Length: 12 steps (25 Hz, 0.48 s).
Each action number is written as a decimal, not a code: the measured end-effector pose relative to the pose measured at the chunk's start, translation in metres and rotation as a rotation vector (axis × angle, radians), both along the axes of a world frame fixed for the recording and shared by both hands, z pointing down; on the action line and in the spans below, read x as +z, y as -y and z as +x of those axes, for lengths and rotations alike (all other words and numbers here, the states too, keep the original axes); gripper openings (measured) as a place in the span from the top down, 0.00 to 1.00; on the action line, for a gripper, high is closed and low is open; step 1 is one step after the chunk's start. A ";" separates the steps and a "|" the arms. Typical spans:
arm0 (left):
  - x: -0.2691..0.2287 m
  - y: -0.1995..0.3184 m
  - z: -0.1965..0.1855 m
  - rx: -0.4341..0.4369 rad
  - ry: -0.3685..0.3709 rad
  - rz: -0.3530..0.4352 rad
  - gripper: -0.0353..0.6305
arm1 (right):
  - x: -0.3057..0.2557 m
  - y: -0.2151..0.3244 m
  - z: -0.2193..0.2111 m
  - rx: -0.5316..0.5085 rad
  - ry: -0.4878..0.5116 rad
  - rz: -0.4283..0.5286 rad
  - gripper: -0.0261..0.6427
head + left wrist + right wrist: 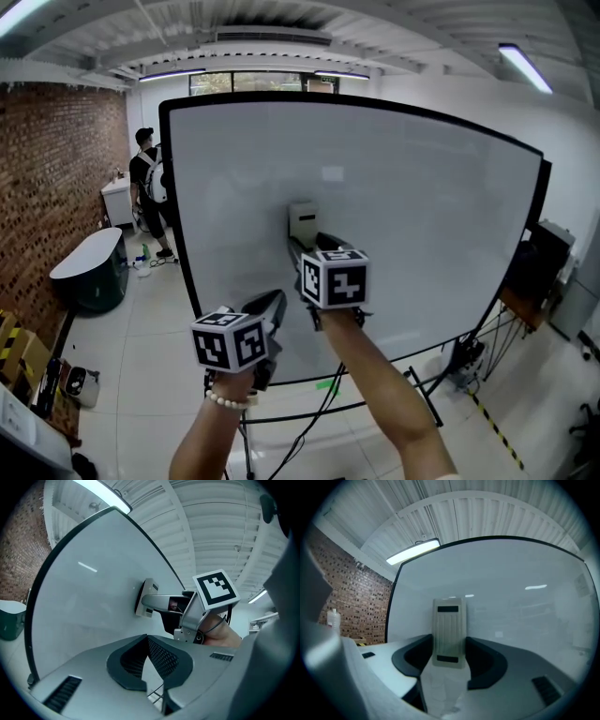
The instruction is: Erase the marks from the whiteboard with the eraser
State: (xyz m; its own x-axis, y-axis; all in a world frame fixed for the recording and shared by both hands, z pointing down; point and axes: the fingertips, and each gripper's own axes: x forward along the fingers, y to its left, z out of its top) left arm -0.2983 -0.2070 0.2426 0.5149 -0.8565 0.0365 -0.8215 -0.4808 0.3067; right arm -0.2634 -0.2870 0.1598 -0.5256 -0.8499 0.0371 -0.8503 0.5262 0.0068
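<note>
Right claw [449, 644] is clamping the beige, ribbed rectangular plastic eraser [449, 620] by its long sides, holding it flat against the large black-framed whiteboard [422, 206], mid-board, long axis running upright. Left claw [147, 641] is hanging lower, tips together, empty.

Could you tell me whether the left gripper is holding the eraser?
No, the eraser sits between the jaws of the right gripper, while the left gripper holds nothing.
</note>
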 end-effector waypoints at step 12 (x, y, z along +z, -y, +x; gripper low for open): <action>-0.004 0.043 0.143 -0.067 -0.008 0.016 0.97 | 0.004 0.041 0.137 -0.075 -0.001 -0.005 0.59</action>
State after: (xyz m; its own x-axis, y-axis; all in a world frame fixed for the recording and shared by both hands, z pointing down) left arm -0.1553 -0.2503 0.2386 0.4563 -0.8896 0.0189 -0.8498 -0.4294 0.3059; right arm -0.1268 -0.3282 0.1637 -0.5876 -0.8081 0.0422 -0.8087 0.5883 0.0047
